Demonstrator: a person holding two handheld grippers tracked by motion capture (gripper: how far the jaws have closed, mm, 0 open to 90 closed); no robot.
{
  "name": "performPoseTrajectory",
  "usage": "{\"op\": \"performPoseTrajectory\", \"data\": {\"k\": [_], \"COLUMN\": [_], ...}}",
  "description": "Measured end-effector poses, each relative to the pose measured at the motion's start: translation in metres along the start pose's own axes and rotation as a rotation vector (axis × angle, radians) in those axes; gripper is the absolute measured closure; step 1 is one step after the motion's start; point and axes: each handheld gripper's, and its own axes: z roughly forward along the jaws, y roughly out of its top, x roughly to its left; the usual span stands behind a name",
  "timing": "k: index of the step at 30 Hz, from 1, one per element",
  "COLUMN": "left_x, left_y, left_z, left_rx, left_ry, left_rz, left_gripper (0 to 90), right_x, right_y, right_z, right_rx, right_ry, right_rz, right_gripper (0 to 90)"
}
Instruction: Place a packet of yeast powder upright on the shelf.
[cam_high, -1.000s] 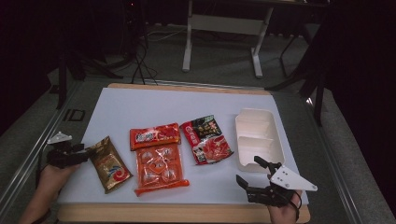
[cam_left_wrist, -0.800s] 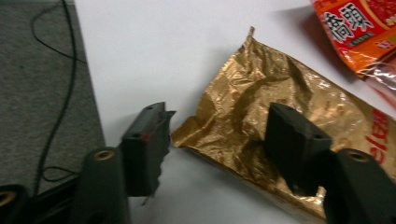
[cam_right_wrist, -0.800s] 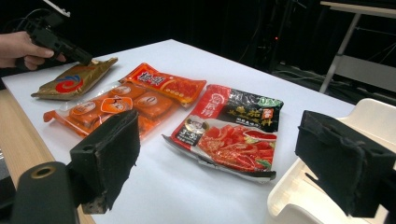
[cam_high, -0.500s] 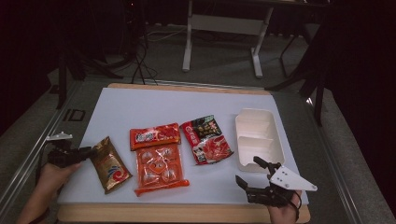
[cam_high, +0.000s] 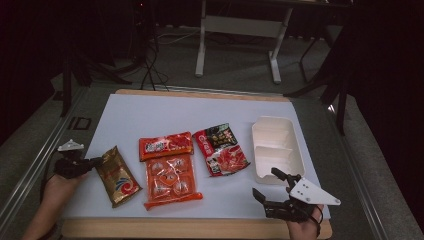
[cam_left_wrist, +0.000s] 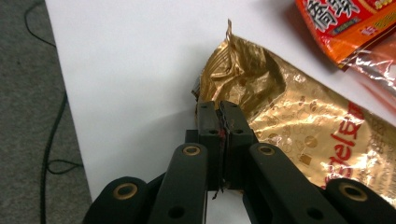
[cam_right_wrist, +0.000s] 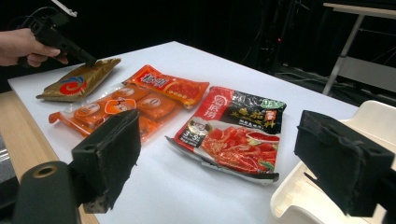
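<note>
Gold packet (cam_left_wrist: 299, 126) edge pinched in left gripper (cam_left_wrist: 217, 108) jaws, just closed; right gripper (cam_right_wrist: 233, 158) jaws agape; lettering unreadable.

The place looks like a lab or recording studio rather than a home. A wooden table (cam_high: 200, 227) topped with a white sheet (cam_high: 200, 115) stands on grey carpet (cam_high: 235, 67), with everything beyond it swallowed by black darkness. Behind the table, a metal-legged stand (cam_high: 237, 30) rises, and cables (cam_high: 150, 70) trail across the floor to its left. What seems to be dark curtaining hangs farther back.
</note>
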Motion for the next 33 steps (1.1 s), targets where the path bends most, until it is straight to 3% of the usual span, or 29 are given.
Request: {"op": "performPoseTrajectory", "data": {"k": [7,13,33], "left_x": [-0.005,-0.014,-0.064], "left_y": [0.005,0.014,0.043], "left_z": [-0.012,-0.026,-0.071], "left_rx": [-0.043,-0.082,-0.178], "left_ry": [0.008,-0.001,-0.05], "left_rz": [0.009,0.024,0.122], "left_gripper": [89.2,89.4,89.7], "right_x": [0.0,-0.002,0.0], "right_y": [0.001,0.0,0.003], "right_z": [-0.002,-0.001,-0.003], "right_rx": [-0.018,-0.018,-0.05], "right_ry": [-0.004,-0.004,0.012], "right_rz": [-0.021,0.004,-0.039], "right_gripper": [16.0,15.1,14.4]}}
